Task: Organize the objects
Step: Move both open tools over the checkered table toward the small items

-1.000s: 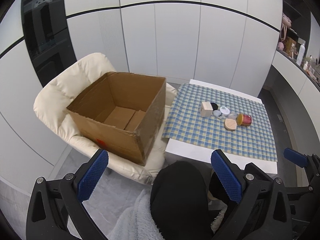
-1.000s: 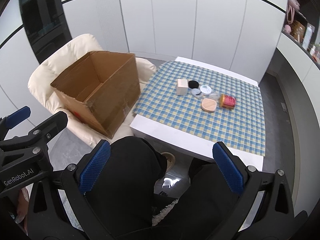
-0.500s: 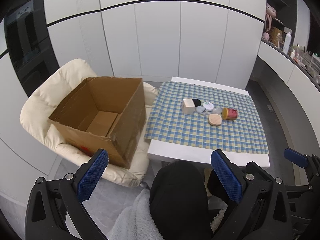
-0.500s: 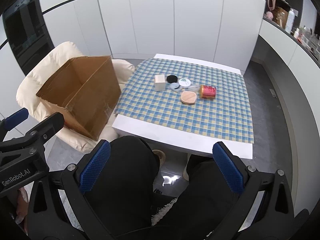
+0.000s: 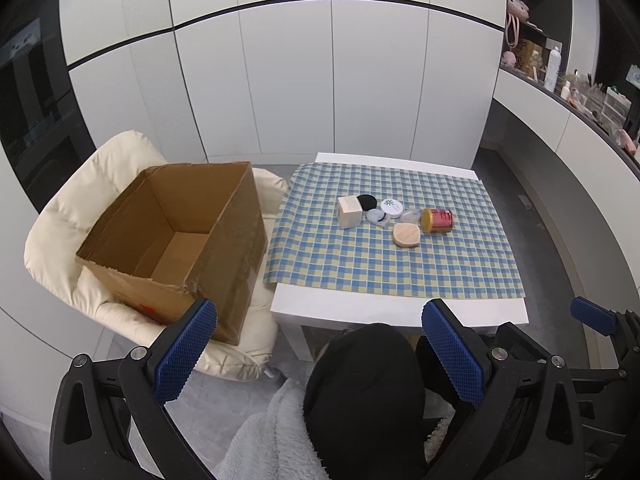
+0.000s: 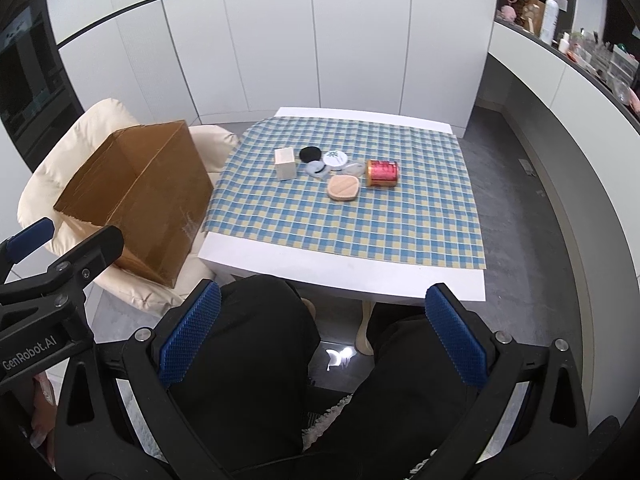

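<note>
A cluster of small items lies mid-table on the checked cloth (image 5: 384, 256): a cream cube box (image 5: 350, 211), a black round lid (image 5: 367, 201), a white round compact (image 5: 392, 207), a peach compact (image 5: 406, 234) and a red jar on its side (image 5: 438, 220). The same items show in the right wrist view: cube box (image 6: 285, 163), peach compact (image 6: 343, 188), red jar (image 6: 382, 173). An open cardboard box (image 5: 176, 240) rests on a cream chair. My left gripper (image 5: 320, 354) and right gripper (image 6: 322, 334) are both open and empty, held well short of the table above a person's lap.
The cream padded chair (image 5: 60, 224) stands left of the white table (image 5: 396, 308). White cabinet doors close the back. A counter with bottles and clutter (image 5: 568, 80) curves along the right. A person's dark-clad knees (image 6: 256, 360) fill the near foreground under the table edge.
Both grippers swung rightward and levelled: the table and box now sit more central and farther left in the views. Nothing on the table moved, and the jaws stayed open.
</note>
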The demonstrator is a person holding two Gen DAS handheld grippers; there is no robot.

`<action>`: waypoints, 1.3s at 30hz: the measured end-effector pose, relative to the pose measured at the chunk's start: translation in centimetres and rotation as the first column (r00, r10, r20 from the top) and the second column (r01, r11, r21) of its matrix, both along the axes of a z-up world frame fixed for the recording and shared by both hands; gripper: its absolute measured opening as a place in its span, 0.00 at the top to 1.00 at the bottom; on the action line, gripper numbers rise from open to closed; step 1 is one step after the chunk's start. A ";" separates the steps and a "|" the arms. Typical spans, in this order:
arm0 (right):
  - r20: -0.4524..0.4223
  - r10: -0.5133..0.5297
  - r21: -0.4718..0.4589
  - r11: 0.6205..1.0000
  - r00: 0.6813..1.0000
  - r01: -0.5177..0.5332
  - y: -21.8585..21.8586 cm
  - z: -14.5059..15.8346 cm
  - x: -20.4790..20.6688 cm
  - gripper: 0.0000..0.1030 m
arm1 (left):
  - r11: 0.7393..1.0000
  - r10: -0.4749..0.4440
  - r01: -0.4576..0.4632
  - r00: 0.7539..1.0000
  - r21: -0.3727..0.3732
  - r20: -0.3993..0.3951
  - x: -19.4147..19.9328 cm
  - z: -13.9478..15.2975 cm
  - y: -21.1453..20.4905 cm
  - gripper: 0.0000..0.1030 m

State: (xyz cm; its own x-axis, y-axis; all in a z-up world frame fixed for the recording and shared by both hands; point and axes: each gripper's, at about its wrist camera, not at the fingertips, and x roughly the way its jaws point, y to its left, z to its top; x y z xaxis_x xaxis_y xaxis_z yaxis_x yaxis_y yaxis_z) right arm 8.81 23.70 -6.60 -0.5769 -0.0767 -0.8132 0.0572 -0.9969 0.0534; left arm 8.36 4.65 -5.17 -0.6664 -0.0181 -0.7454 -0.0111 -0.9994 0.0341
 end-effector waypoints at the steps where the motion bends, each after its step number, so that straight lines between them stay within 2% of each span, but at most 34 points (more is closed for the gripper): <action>1: 0.003 -0.003 -0.003 1.000 1.000 0.003 0.2 -0.1 -0.1 0.00 | 1.000 -0.004 0.004 1.000 0.000 0.003 -0.2 0.0 0.1 0.01; 16: -0.021 -0.061 0.020 0.998 0.998 0.061 3.0 -1.2 -2.7 0.00 | 1.000 -0.012 0.011 1.000 -0.015 -0.015 -4.1 -0.6 1.6 0.01; 27: -0.010 -0.090 0.010 0.996 0.996 0.090 5.4 -4.1 -7.7 0.00 | 0.999 0.022 -0.021 0.999 -0.026 0.042 -9.5 -3.9 1.8 0.01; 39: 0.047 -0.125 0.026 0.992 0.991 0.124 6.8 -8.4 -14.6 0.00 | 0.999 0.030 -0.028 0.993 -0.022 0.117 -16.3 -7.7 2.7 0.01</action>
